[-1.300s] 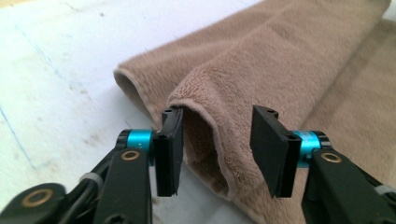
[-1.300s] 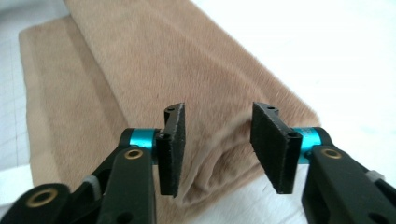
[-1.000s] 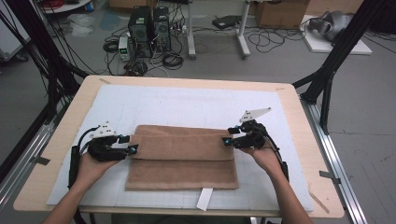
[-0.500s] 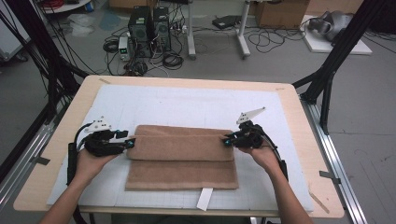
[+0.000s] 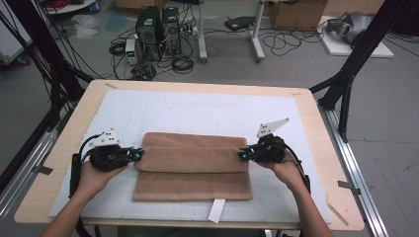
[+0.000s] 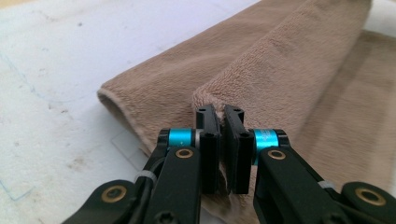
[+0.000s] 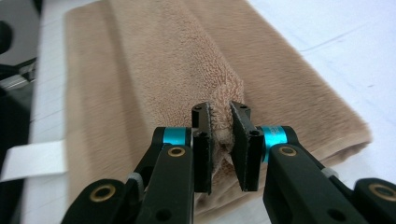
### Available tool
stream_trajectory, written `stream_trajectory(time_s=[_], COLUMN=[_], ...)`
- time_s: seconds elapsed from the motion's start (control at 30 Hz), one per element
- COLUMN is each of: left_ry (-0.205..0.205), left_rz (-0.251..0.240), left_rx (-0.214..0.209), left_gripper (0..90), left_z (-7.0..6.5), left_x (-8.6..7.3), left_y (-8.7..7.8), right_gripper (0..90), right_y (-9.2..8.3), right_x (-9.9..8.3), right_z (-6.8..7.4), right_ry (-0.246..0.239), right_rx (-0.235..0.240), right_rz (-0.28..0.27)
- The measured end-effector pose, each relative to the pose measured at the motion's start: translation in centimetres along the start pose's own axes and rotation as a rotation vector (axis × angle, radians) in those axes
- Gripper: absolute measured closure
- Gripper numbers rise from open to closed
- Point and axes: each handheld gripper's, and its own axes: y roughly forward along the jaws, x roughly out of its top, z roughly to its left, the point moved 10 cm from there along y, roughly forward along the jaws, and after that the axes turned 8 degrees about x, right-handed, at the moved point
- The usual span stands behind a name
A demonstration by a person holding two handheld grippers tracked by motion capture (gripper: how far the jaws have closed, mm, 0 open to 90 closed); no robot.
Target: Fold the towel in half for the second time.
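Observation:
A tan towel (image 5: 192, 170) lies folded on the white mat, its upper fold raised into a long ridge. My left gripper (image 5: 138, 154) is at the ridge's left end. Its jaws have just been closing and, in the left gripper view, my left gripper (image 6: 223, 122) pinches the towel's (image 6: 280, 60) folded edge. My right gripper (image 5: 242, 154) is at the ridge's right end. Its jaws have also just been closing, and my right gripper (image 7: 220, 122) squeezes a tuck of the towel (image 7: 154, 60) between its pads.
The white mat (image 5: 197, 111) covers a wooden table (image 5: 316, 128). A white paper strip (image 5: 216, 210) lies at the front edge below the towel. Black frame posts (image 5: 346, 84) stand at the table's sides, and computers with cables sit on the floor behind.
Both grippers have closed on the ends of the towel's upper fold. The left gripper has shifted slightly right, onto the towel's end. The fold now stands up a little as a ridge.

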Motion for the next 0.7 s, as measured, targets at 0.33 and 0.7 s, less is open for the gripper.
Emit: stream_trajectory(time_s=[0.33, 0.7], left_ry=[0.041, 0.075], left_rz=[-0.011, 0.045], left_rx=[-0.115, -0.047], left_gripper=[67.2, 62.3], left_z=[-3.7, -2.5], left_x=[-1.2, -1.5], left_y=[-4.1, -1.0], right_gripper=[71.1, 61.3], right_y=[-2.0, -0.6], right_x=[-0.2, -0.2], right_z=[5.9, 4.5], right_ry=[-0.068, -0.07], right_rx=[0.149, 0.063], right_rz=[-0.051, -0.022])
